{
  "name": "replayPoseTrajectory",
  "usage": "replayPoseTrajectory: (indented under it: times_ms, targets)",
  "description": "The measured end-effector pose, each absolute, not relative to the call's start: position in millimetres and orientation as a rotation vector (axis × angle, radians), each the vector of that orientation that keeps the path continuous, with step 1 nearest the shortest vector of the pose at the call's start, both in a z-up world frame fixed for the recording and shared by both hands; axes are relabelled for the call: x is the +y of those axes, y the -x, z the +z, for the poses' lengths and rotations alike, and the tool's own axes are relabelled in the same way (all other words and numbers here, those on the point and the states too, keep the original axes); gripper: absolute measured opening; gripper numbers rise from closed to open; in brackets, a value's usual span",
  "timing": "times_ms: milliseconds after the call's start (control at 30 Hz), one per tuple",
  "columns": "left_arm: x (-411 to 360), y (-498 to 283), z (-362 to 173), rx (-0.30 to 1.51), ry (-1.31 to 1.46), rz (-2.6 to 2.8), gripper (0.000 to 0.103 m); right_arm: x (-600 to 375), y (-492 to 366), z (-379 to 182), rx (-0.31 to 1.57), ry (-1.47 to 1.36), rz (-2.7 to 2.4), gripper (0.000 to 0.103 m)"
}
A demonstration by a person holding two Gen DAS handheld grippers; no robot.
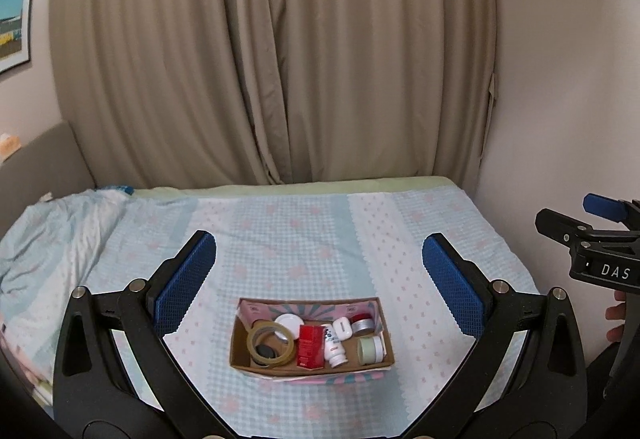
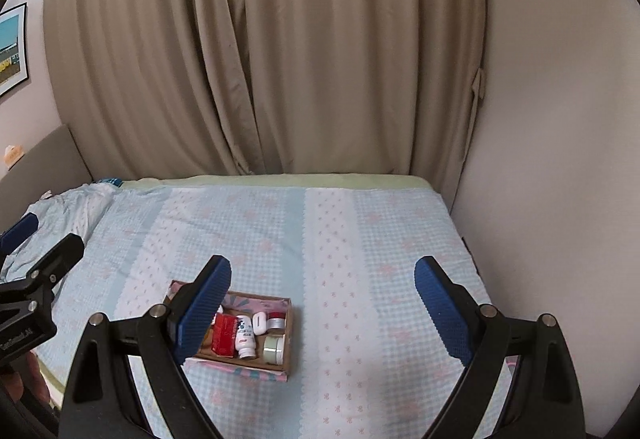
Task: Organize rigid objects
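A: Looking along the left gripper (image 1: 319,271), I see both blue pads (image 1: 186,281) spread wide apart with only bedspread showing between them. It grips nothing and touches nothing.

B: The right gripper (image 2: 323,303) is the same: fingers wide apart, empty, held above the bed (image 2: 360,259). Its left pad (image 2: 204,309) hides one end of the cardboard box (image 2: 289,335) from that camera, but it hangs above the box, not on it.

A: Where is the box?

B: On the checked bedspread, near the front edge of the bed, well short of the curtain (image 1: 280,59). In the left view it lies between the two fingers and below them.

A: Inside it I count a roll of tape (image 1: 270,343) at the left end, a white lid (image 1: 289,321) behind it, a red carton (image 1: 311,346), a white bottle (image 1: 334,347) lying beside the carton, a small white case (image 1: 343,327), a red-topped jar (image 1: 363,323) and a pale green jar (image 1: 370,350) at the right end.

B: In the left view the right gripper (image 1: 600,239) also shows at the right edge, with the fingers of a hand (image 1: 616,315) just below it.
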State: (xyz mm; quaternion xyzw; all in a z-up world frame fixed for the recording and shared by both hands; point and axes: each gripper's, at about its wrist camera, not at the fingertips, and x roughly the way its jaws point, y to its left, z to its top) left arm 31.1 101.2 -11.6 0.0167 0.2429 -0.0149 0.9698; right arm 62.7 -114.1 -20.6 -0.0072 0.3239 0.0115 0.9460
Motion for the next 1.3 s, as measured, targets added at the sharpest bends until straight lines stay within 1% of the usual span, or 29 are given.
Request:
replayPoseTrajectory:
  times_ms: [1300]
  targets:
    - [97.6, -32.1, -10.4, 0.500, -0.033, -0.028, 0.103, -112.7, -64.8, -21.3, 0.657, 0.025, 0.003, 0.091]
